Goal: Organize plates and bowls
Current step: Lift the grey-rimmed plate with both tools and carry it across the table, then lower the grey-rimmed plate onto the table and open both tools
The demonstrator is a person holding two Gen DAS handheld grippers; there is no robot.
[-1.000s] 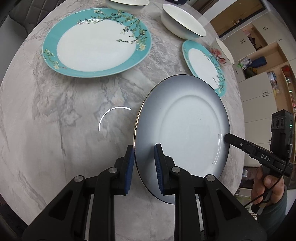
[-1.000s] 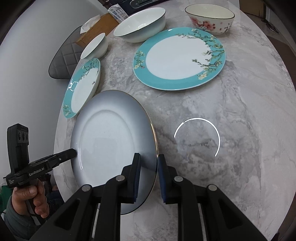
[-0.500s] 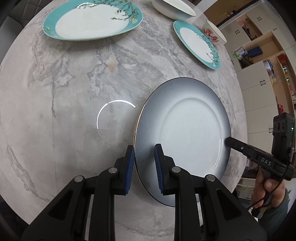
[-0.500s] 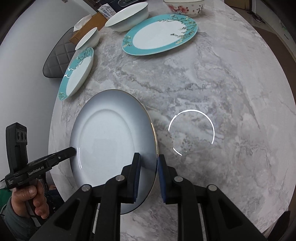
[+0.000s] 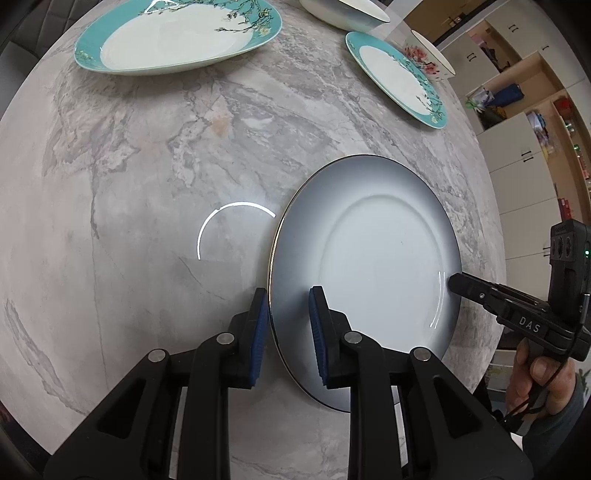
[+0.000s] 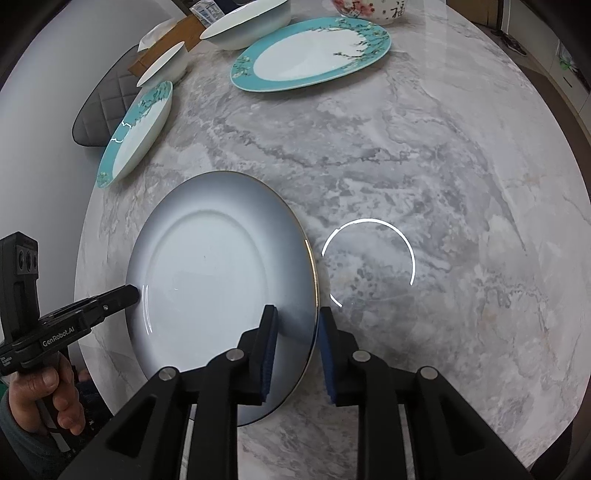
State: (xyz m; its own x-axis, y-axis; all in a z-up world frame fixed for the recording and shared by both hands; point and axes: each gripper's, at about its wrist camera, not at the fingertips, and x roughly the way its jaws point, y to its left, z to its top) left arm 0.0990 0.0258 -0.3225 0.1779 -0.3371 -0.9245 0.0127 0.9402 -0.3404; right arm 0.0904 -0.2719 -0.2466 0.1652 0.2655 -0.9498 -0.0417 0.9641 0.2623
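Marble in grey and white veins, the round table [image 5: 147, 184] fills both wrist views. The grey plate with a gilt rim [image 6: 221, 277] lies low at the table's near edge, flat side up. I cannot tell whether it rests fully on the stone.

Farther off sit the large teal blossom plate [image 6: 314, 55] and the small teal blossom plate [image 6: 136, 129]. Beyond them are a wide white bowl [image 6: 247, 29] and a small white bowl [image 6: 166, 62]. The pink-flowered bowl [image 6: 369, 9] is cut off by the top of the right wrist view. It bears a dark character too clipped for me to read.

My left gripper [image 5: 286, 295] is clamped on the grey plate's rim, one blue pad over it and one under. My right gripper [image 6: 297, 314] straddles the opposite rim. Its jaws have just been opening, the rim sits between them, and I see no pad pressing.

Seen from the left wrist view, the right tool's body reads "DAS". From the right wrist view, the left tool's body reads "GenRobot.AI", with smaller print below that is too blurred to read. The left hand [image 6: 44, 398] and the right hand [image 5: 535, 373] grip the handles, each partly cut off at its view's edge.
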